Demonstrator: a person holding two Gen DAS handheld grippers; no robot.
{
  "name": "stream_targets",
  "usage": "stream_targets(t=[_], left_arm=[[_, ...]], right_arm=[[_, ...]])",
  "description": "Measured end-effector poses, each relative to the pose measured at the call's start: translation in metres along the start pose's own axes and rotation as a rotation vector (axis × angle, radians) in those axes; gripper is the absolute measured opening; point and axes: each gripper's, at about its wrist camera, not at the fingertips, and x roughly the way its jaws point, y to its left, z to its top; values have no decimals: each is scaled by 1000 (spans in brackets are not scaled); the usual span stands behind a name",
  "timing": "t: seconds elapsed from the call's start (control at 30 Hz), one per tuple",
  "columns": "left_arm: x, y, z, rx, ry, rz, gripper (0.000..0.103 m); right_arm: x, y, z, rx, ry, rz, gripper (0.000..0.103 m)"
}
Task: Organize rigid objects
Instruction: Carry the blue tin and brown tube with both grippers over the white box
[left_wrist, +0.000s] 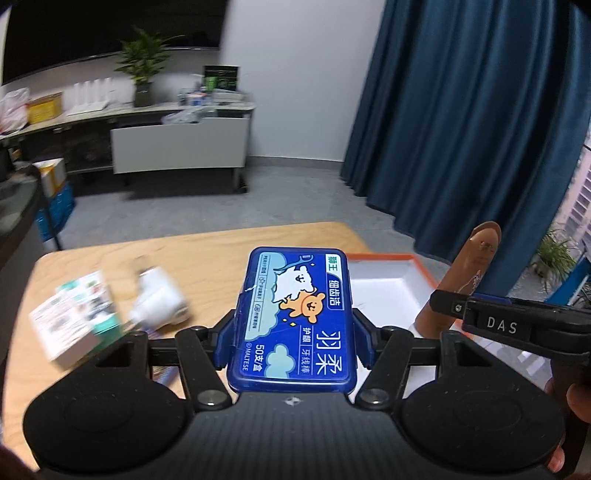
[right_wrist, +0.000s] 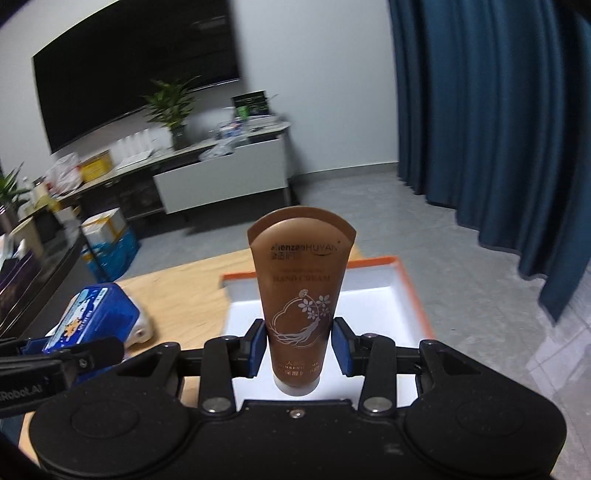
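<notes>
You're carrying one item in each gripper above the wooden table (left_wrist: 207, 258).

Containers first: the white tray with the orange rim (right_wrist: 413, 291) is sitting on the table at about 12 o'clock from your right gripper, and at roughly 2 o'clock from your left one (left_wrist: 388, 284). The part of its floor that's showing is bare white; the nearer part is hiding behind the tube and the gripper, so I can't tell what's there.

Your right gripper (right_wrist: 299, 349) is clamping its blue pads on the lower end of the brown hand cream tube (right_wrist: 301, 291), near the cap. The tube's long axis is running straight up the frame toward 12 o'clock, with the white cap end toward you and the flat crimped end pointing away. From the left camera the same tube (left_wrist: 465, 280) is showing at 3 o'clock, leaning slightly right.

Your left gripper (left_wrist: 291, 347) is squeezing the blue floss pick box (left_wrist: 291, 321) by its long sides. The box is lying flat, printed lid up, its long axis pointing to 12 o'clock, away from you.

Over at 9 o'clock in the left view, a white bottle (left_wrist: 159, 299) and a small printed carton (left_wrist: 77, 317) are lying on the table, both blurred.
</notes>
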Motion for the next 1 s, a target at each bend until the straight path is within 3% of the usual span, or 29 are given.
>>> stream_targets(t=[0.4, 0.73, 1.0], left_arm=[[37, -25, 15, -14, 21, -13, 63], [29, -29, 20, -21, 1, 55, 63], [38, -31, 19, -32, 39, 55, 63]], right_arm=[[12, -44, 16, 7, 47, -16, 47], [37, -47, 15, -17, 92, 13, 47], [46, -46, 13, -28, 119, 17, 47]])
